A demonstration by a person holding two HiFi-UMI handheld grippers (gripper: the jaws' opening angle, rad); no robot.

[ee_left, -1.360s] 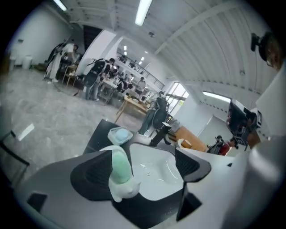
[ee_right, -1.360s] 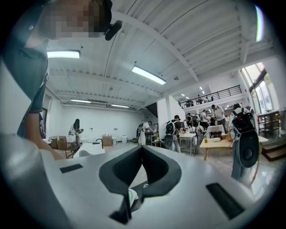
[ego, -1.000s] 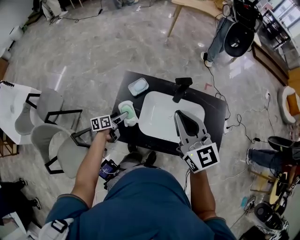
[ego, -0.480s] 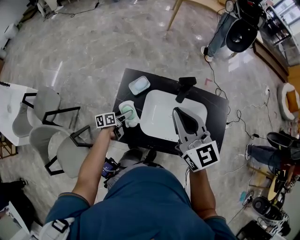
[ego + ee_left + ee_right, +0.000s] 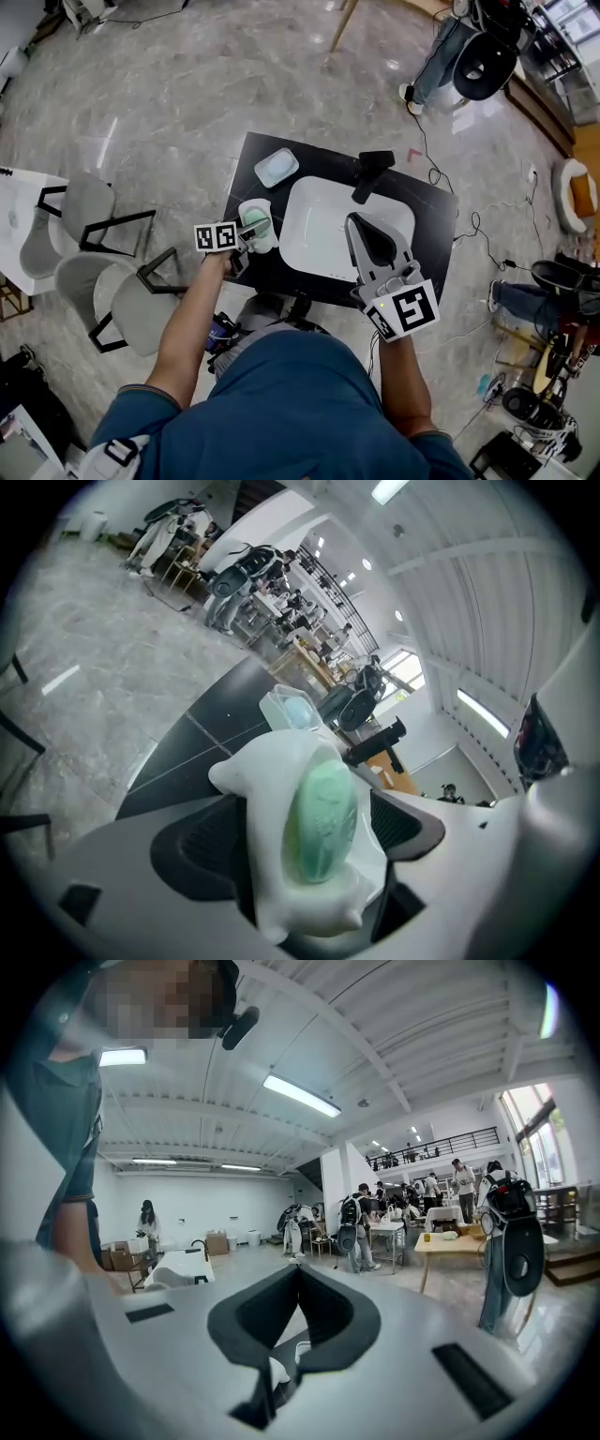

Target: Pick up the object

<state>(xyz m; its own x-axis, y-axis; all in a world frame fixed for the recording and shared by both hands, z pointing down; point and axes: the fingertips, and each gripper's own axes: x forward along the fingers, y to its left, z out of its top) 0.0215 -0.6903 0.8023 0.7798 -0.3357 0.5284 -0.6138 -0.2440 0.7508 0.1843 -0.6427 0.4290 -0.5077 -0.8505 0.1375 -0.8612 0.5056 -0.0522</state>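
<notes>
The left gripper [image 5: 302, 841] has its fingers [image 5: 202, 847] pinching a glossy white moulded soap dish [image 5: 267, 789], and an oval pale-green bar of soap [image 5: 323, 822] sits in the dish's hollow. The dish is turned well onto its edge, so the soap faces sideways toward the other finger rather than upward. In the head view this gripper [image 5: 246, 234] holds the dish [image 5: 255, 223] over the left edge of the black rectangular bench [image 5: 258, 274]. Whether the dish is fully clear of the surface cannot be told.

The main risk is probably the soap. If only the dish is clamped, the tilt may let the bar slide out as the gripper rises or turns. The dish's smooth, rounded walls may also creep out of the pads under a light squeeze. Either piece would likely fall past the bench edge to the marble floor [image 5: 169, 84].

The right gripper [image 5: 298, 1283] has its fingers pressed together on nothing. It hangs over the near rim of a white rounded rectangular basin [image 5: 314, 211], so it could not catch a fall.

Farther back stand a clear lidded box with a pale blue bar [image 5: 277, 169] and a black bent fitting [image 5: 370, 173]. A wide swing could knock either.
</notes>
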